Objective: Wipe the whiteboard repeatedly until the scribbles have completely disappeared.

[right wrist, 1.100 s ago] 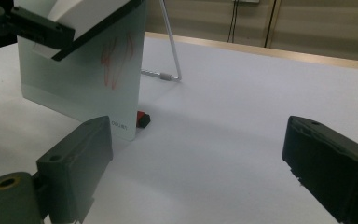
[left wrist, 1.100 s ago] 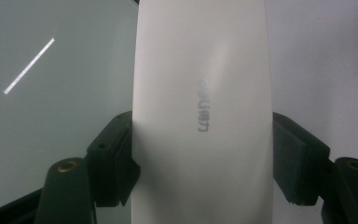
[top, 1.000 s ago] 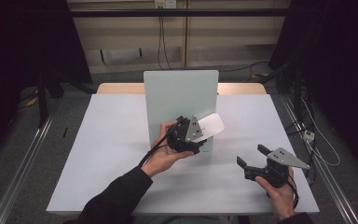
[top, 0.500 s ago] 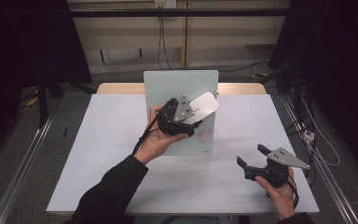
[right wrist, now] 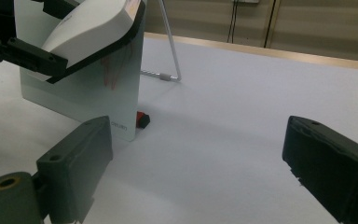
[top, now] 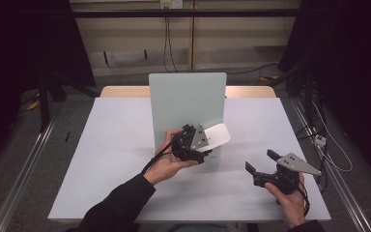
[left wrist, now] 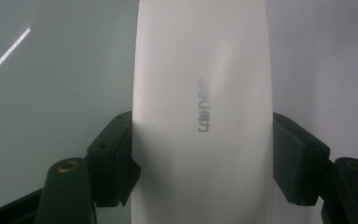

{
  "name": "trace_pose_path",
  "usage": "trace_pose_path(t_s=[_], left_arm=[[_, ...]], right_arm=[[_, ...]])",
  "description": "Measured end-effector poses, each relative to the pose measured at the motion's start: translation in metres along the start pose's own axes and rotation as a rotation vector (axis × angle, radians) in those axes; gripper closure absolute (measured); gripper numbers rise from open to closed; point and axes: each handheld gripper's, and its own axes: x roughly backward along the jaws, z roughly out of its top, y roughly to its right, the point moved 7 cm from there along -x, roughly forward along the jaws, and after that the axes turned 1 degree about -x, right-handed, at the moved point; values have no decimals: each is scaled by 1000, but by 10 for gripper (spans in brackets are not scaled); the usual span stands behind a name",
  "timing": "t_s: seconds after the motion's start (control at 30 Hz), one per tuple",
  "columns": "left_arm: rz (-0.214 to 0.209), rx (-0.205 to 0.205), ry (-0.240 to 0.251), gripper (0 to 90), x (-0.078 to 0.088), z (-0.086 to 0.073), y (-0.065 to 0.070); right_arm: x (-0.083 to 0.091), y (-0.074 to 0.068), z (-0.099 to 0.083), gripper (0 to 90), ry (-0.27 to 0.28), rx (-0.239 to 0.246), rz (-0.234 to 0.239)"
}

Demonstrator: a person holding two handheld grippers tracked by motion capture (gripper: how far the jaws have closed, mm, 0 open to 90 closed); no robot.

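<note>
Since the earlier frames the left gripper (top: 211,145) has swept the eraser (top: 216,137) up the board (top: 186,104) and back down, so it now sits against the board's lower right part, while the right gripper (top: 259,163) has kept its place on the table (top: 101,145). In the left gripper view the two black pads press on the eraser's (left wrist: 200,112) long sides, jaws closed on it with nothing else between them. The right gripper's (right wrist: 196,158) jaws stand wide apart and hold nothing. The eraser looks like a light, stiff plastic shell, smooth and rounded on top, so it could slip if pinched near the curved crown; the straight flanks where the pads now sit seem the safest hold. Its flat dark underside faces the board (right wrist: 74,88). Its long axis runs along the jaws, pointing away from the hand and, in the high view, up and to the right. The board stands on a wire stand (right wrist: 170,56) and may rock if pressed hard.
</note>
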Motion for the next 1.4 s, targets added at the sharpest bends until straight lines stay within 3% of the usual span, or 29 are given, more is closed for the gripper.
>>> trace_pose_path(t_s=[0.27,0.37,0.43,0.57,0.7,0.83,0.97,1.07,1.17,1.27,1.37,1.4], left_arm=[[59,35,59,309,18,16,-26],[58,28,49,308,17,14,-24],[37,-5,10,309,10,5,-13],[3,1,-3,309,4,-6,-2],[-27,-39,-59,308,-5,-21,15],[-36,-49,-79,309,-6,-22,17],[-32,-28,-62,309,1,-14,6],[5,3,-9,309,10,3,-12],[11,40,17,309,13,11,-19],[23,11,8,308,11,10,-16],[2,-11,-21,308,3,4,-6],[-21,-31,-49,308,-3,-2,4]], right_arm=[[0,0,0,82,0,0,1],[0,-1,0,82,-1,-2,2],[0,0,0,82,1,-1,2],[1,0,0,82,1,-2,0],[0,0,0,82,1,1,2],[0,-1,0,82,0,-2,2],[0,1,0,82,0,-3,-1],[0,0,1,82,0,-6,1],[0,0,1,82,2,-1,1],[0,1,0,83,1,-6,-1],[0,1,0,83,2,-3,-1],[0,0,0,83,1,-1,0]])
